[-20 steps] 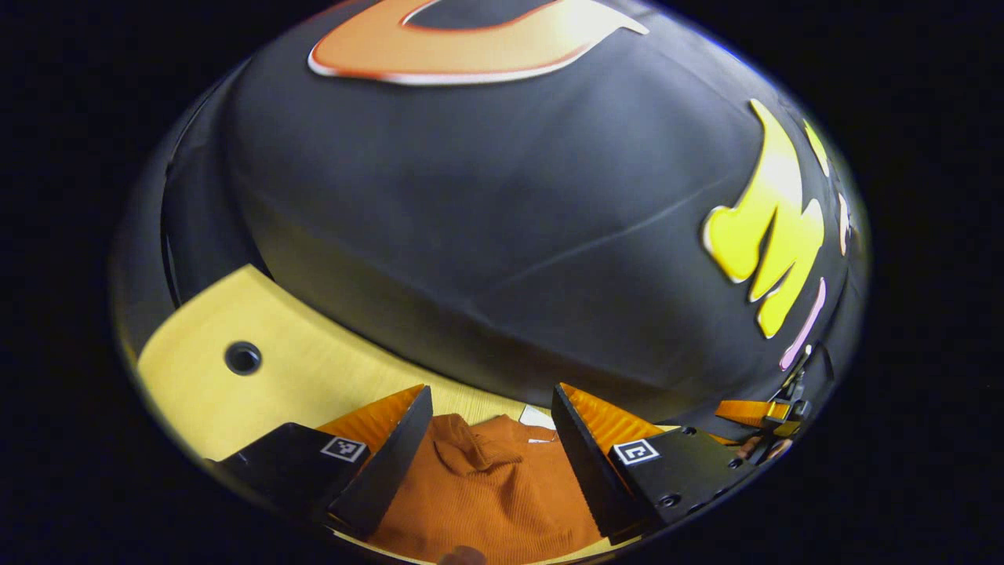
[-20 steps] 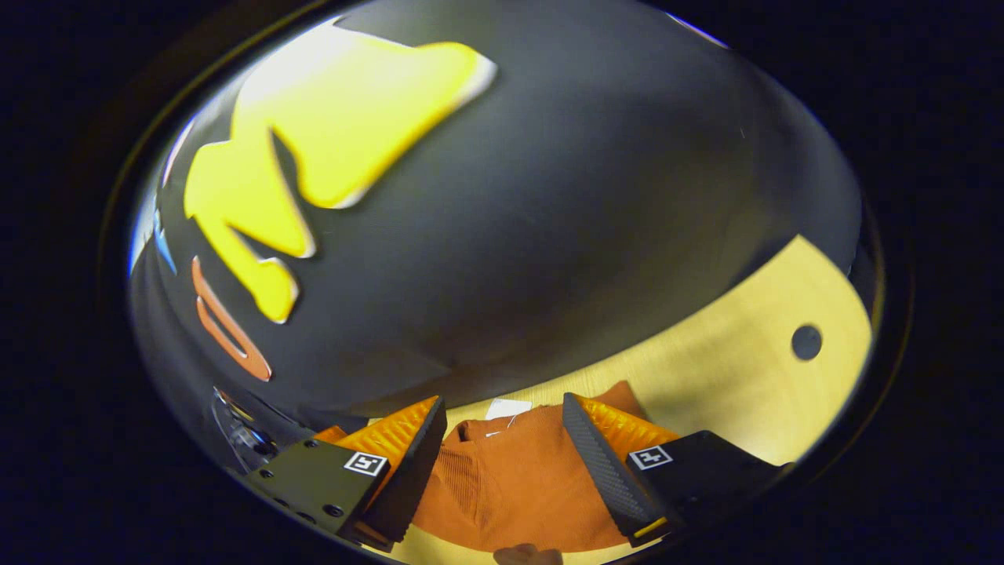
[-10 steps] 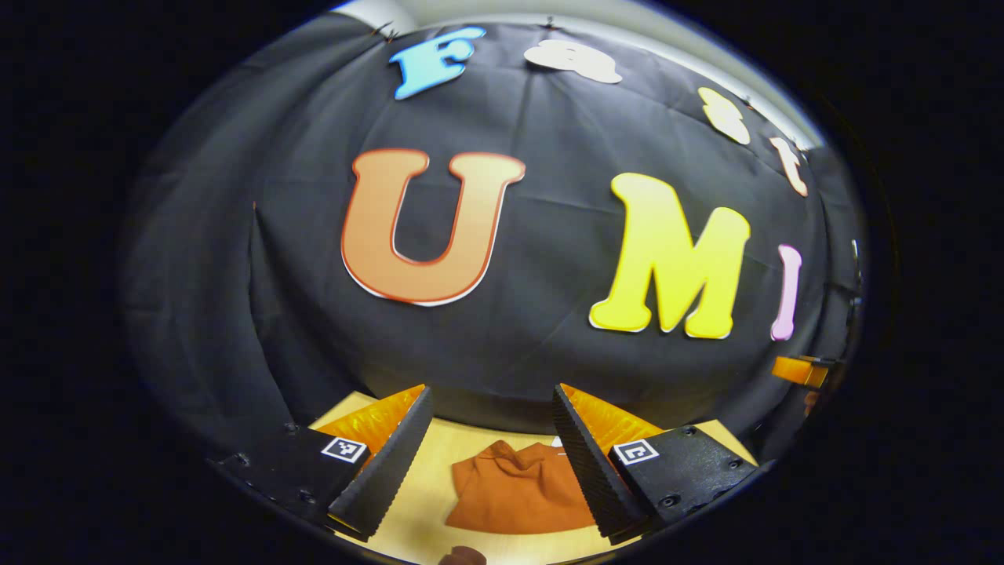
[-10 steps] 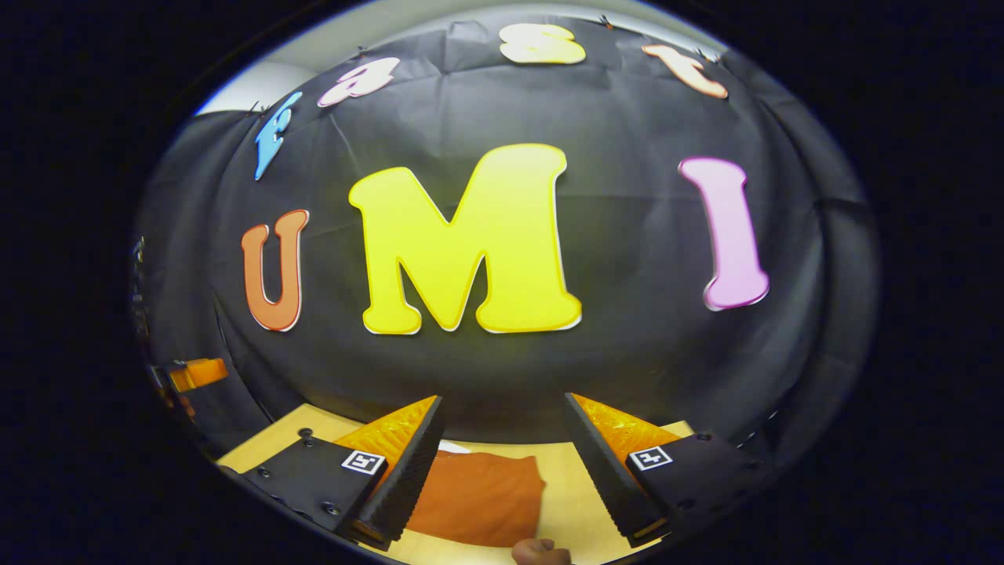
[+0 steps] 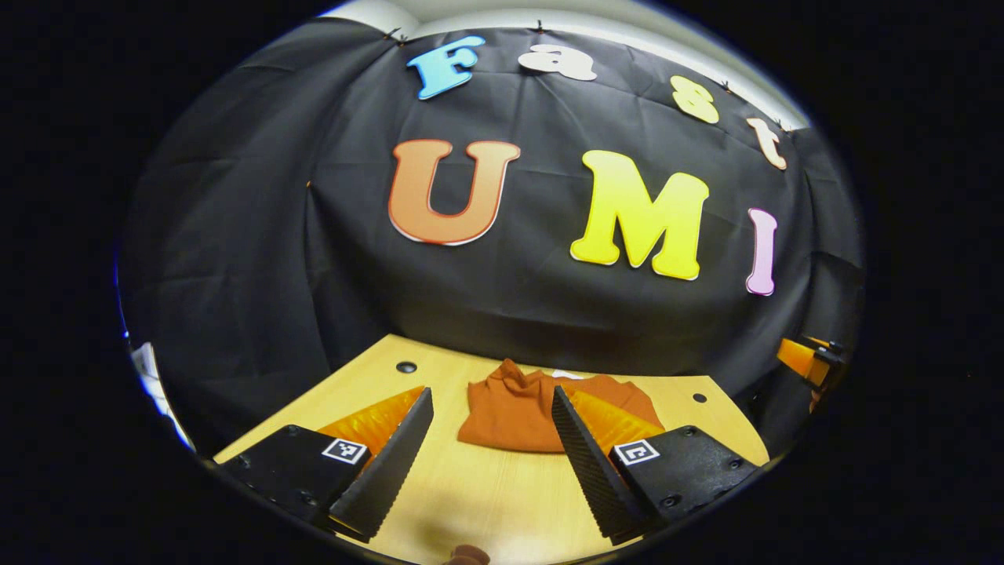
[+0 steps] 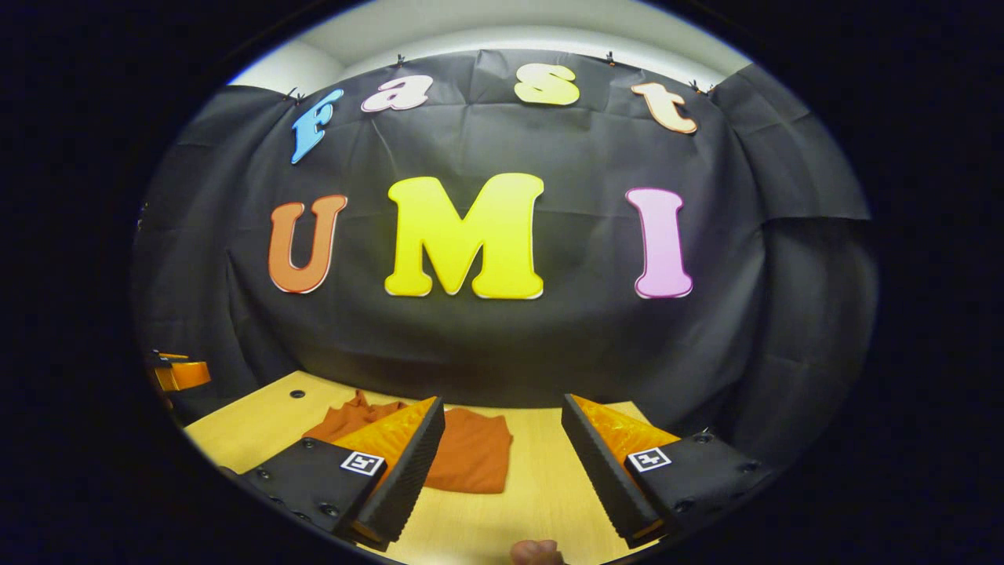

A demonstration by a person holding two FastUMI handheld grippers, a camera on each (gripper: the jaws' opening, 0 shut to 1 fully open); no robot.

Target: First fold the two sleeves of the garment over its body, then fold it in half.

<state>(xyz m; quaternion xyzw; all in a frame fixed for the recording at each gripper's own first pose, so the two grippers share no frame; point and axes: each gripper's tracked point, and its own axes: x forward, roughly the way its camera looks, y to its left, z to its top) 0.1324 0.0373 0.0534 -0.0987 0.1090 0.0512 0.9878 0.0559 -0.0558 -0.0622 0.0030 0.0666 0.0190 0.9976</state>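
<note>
Folded rust-orange garment (image 5: 522, 408) lying compact on the counter (image 5: 502, 494) near the booth wall, left gripper (image 5: 490, 455) and right gripper (image 6: 502, 463) both spread and empty above it; soft, light knit, probably best pinched at an edge.

Below me is a pale wooden worktop (image 5: 486, 486), its far edge meeting the black cloth wall. A rust-orange garment (image 5: 518, 408) lies folded into a compact bundle on it, near that far edge, slightly rumpled on top. Two small dark round holes (image 5: 406, 366) sit in the wood, one on either side of the garment.
</note>
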